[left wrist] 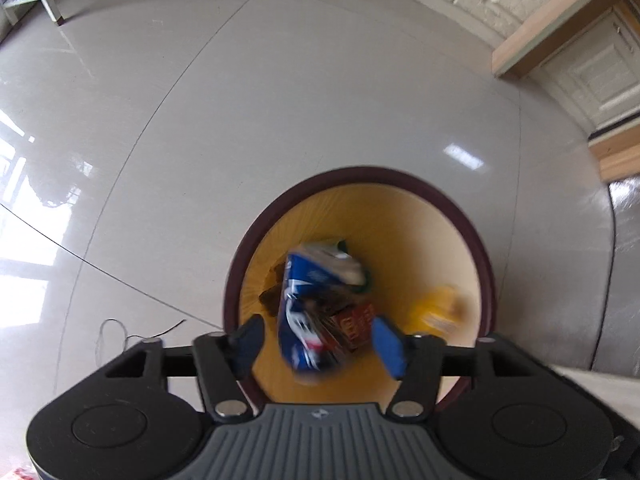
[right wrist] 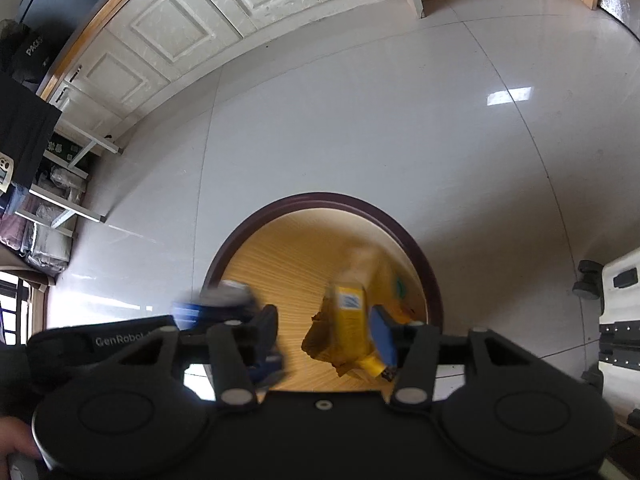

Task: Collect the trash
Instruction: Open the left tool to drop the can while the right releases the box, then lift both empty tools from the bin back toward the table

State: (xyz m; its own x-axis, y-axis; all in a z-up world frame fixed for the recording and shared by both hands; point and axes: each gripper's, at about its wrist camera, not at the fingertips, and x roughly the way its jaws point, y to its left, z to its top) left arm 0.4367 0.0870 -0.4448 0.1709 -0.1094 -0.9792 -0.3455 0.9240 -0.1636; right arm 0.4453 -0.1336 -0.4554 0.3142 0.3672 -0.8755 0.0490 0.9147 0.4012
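Observation:
A round bin [left wrist: 360,172] with a dark maroon rim and a yellow inside stands on the floor below both grippers. My left gripper [left wrist: 318,344] hangs over it, open. A blurred blue wrapper [left wrist: 304,320] and a brown-red packet [left wrist: 354,326] sit loose between its fingers, clear of the left pad. My right gripper [right wrist: 324,336] is open over the same bin [right wrist: 320,198]. A blurred yellow packet [right wrist: 352,320] with a crumpled brown scrap lies against its right finger only. That yellow packet [left wrist: 440,308] shows in the left wrist view, and the blue wrapper [right wrist: 220,300] in the right wrist view.
Glossy grey floor tiles surround the bin. White panelled cabinets [right wrist: 180,28] and a wooden door frame [left wrist: 552,28] line the far side. A thin wire [left wrist: 120,332] lies on the floor. A shelf rack [right wrist: 60,200] stands left, a white wheeled case [right wrist: 620,280] right.

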